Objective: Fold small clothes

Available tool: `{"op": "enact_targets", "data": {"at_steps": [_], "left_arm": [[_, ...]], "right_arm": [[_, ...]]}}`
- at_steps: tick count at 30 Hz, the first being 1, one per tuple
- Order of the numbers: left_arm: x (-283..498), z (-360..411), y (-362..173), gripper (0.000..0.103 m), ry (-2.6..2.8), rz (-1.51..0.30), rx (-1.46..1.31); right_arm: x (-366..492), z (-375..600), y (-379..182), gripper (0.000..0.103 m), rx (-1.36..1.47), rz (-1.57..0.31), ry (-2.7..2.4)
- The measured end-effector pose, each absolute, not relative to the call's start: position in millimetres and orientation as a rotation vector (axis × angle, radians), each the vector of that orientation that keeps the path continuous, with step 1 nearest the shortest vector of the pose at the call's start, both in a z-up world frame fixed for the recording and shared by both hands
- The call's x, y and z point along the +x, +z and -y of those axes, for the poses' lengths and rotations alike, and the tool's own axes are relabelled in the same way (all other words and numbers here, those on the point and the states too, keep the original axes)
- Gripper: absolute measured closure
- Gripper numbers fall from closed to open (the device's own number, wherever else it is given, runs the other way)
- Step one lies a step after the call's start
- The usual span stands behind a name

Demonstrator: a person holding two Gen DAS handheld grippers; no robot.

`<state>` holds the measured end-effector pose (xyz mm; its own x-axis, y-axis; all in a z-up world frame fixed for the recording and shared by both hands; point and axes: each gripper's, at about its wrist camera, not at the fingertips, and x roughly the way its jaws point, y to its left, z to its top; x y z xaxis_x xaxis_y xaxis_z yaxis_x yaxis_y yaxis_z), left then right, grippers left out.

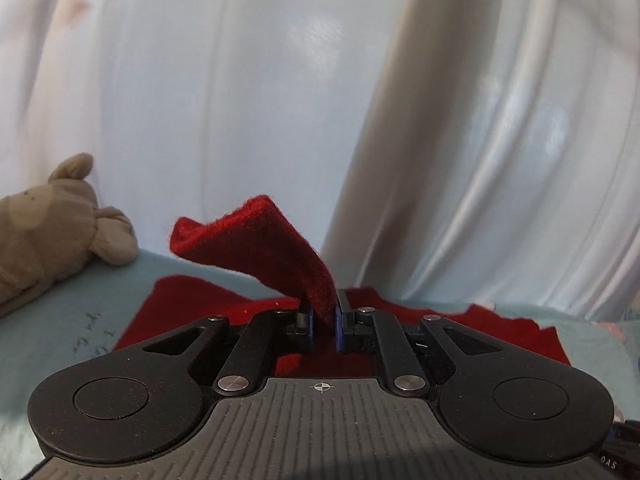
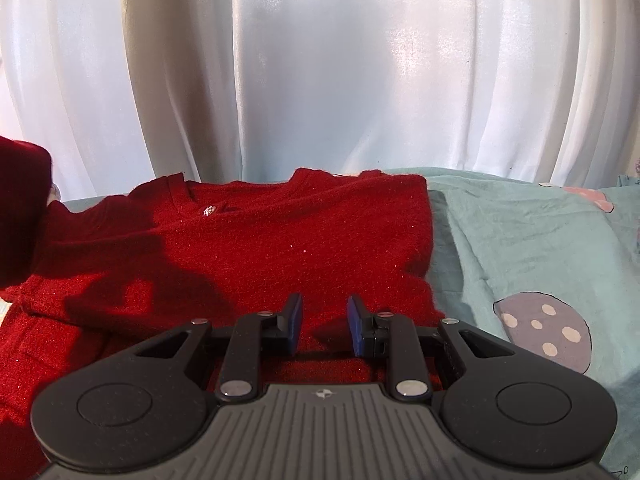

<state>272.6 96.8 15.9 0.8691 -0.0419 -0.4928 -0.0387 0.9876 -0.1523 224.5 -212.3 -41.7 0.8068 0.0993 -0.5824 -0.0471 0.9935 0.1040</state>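
Note:
A small red knit sweater point(image 2: 280, 248) lies flat on a light teal bedsheet point(image 2: 520, 248), neckline and a small button toward the curtain. My left gripper point(image 1: 323, 322) is shut on a red sleeve point(image 1: 260, 244) of the sweater and holds it lifted above the body of the garment point(image 1: 192, 304). The lifted sleeve also shows at the left edge of the right wrist view point(image 2: 20, 184). My right gripper point(image 2: 323, 320) is open and empty, hovering just over the sweater's lower part near its right edge.
A beige plush toy point(image 1: 52, 220) lies on the sheet at the left. White curtains point(image 2: 320, 72) hang close behind the bed. The sheet has a purple spotted mushroom print point(image 2: 548, 332) to the right of the sweater.

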Motion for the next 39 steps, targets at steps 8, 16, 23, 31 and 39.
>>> {"op": "enact_targets", "data": {"at_steps": [8, 16, 23, 31, 39], "left_arm": [[272.8, -36.3, -40.9, 0.057, -0.118, -0.709, -0.091], [242.5, -82.5, -23.6, 0.04, 0.053, -0.658, -0.129], [235.7, -127.8, -42.4, 0.042, 0.197, -0.752, -0.212], [243.2, -131.0, -52.2, 0.047, 0.216, -0.77, -0.189], [244.5, -144.7, -47.5, 0.053, 0.255, -0.765, -0.202]], "right_arm": [[217.2, 218.6, -43.1, 0.076, 0.13, -0.641, 0.099], [219.9, 210.1, -31.3, 0.076, 0.212, -0.616, 0.189], [266.5, 170.3, -43.0, 0.07, 0.444, -0.766, 0.41], [312.6, 129.3, -70.0, 0.07, 0.585, -0.913, 0.518], [295.6, 135.0, -28.5, 0.093, 0.443, -0.738, 0.534]]}}
